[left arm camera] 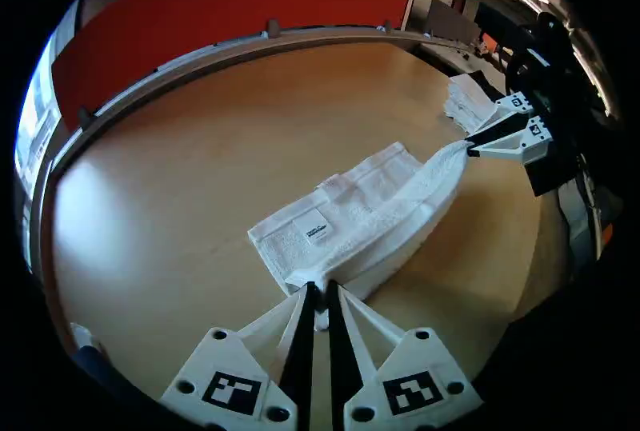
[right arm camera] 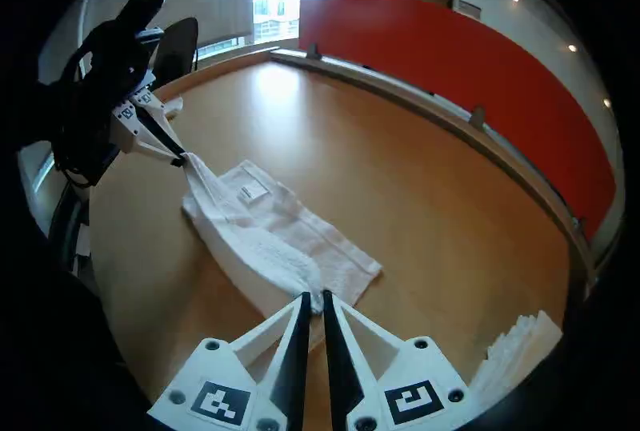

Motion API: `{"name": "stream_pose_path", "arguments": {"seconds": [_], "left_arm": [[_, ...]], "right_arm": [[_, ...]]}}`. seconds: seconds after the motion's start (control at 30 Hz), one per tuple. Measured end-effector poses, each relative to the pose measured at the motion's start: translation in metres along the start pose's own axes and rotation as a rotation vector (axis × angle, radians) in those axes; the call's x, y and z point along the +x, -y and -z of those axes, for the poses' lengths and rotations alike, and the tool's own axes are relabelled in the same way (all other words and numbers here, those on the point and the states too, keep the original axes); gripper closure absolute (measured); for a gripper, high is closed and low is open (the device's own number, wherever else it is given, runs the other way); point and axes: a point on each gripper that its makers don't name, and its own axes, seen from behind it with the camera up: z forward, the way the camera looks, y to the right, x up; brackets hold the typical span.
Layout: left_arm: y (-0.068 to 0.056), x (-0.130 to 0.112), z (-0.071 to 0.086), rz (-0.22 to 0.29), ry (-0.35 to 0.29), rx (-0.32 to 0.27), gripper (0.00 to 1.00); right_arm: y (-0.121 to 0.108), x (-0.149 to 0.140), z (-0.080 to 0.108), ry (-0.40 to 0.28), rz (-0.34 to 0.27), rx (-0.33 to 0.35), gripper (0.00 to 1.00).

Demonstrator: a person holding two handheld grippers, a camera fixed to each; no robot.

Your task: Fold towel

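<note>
- Your left tongs (left arm camera: 319, 307) and right tongs (right arm camera: 314, 303) are each closed narrow on a corner of the towel (left arm camera: 352, 211).
- The towel lies in the middle of the desk (left arm camera: 184, 175), with one long edge raised between the tongs.
- Carry both corners across level and taut, and match them to the far edge before letting go.

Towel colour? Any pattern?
Plain white terry towel, no pattern; it shows best in the left gripper view.

White towel (left arm camera: 352, 199) lies on table (left arm camera: 200, 175), one edge lifted taut
</note>
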Motion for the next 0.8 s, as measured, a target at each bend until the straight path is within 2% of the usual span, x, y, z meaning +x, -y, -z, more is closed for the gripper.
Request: {"name": "stream_pose_path", "arguments": {"seconds": [0.2,0.6,0.8], "left_arm": [[0.005,0.0,-0.011,0.002,0.006,0.005,0.89],[0.02,-0.003,-0.046,0.022,0.016,0.042,0.88],[0.025,-0.005,-0.059,0.011,0.022,0.058,0.87]], "right_arm": [[-0.004,-0.005,-0.009,0.013,-0.016,0.005,0.89],[-0.016,-0.021,-0.039,0.042,-0.081,0.007,0.88],[-0.022,-0.023,-0.051,0.046,-0.106,-0.006,0.87]]}}
